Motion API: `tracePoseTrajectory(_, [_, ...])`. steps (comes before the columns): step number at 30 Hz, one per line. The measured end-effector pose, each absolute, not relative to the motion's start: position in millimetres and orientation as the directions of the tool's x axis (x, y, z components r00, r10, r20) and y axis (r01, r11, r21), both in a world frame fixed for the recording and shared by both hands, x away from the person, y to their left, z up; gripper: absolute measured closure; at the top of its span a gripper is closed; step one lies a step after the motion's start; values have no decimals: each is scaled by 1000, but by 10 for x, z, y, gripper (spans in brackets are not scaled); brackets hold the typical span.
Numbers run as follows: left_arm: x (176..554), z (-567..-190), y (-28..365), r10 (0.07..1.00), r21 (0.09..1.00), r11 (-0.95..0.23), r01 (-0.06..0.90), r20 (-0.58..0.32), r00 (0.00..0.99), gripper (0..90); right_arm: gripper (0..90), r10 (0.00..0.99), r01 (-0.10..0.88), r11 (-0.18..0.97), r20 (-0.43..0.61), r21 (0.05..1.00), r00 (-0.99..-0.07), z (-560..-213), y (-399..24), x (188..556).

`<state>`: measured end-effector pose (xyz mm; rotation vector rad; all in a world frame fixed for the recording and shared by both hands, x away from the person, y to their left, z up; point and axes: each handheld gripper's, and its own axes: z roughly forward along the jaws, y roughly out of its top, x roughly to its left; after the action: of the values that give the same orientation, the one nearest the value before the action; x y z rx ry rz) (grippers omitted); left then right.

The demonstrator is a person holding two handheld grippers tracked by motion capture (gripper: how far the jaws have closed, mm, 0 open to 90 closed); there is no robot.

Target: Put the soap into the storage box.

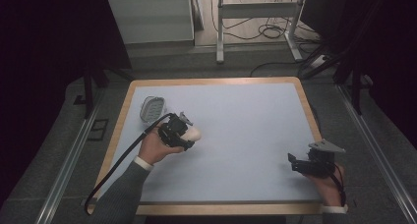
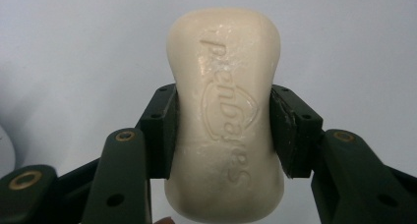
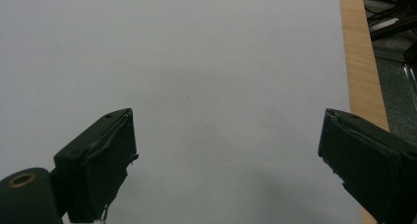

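A cream bar of soap (image 2: 226,116) with embossed lettering sits clamped between the two black jaws of my left gripper (image 2: 223,130), which is shut on its narrow waist. From above, that left gripper (image 1: 189,135) holds the soap (image 1: 193,132) over the left part of the pale blue table top (image 1: 246,135). A translucent ribbed soap dish (image 1: 151,107) lies on the table just behind and to the left of it. My right gripper (image 1: 294,160) rests low near the table's right front, its jaws wide open with nothing between them (image 3: 226,160).
The table has a wooden rim (image 1: 305,103), seen also in the right gripper view as a wooden rim (image 3: 361,67). Beyond the far edge stand a white cabinet (image 1: 152,17) and a metal frame (image 1: 255,13) with cables on the floor.
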<state>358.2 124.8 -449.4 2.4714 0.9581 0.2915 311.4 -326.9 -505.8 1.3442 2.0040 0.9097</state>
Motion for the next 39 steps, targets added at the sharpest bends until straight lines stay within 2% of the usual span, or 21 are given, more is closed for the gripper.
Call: tracePoseTrajectory(39, [3991,-4421,1672,784,488,-549,679,17,621,494,70,937,568,268,-72,778,-343,-5075,-3291,3117])
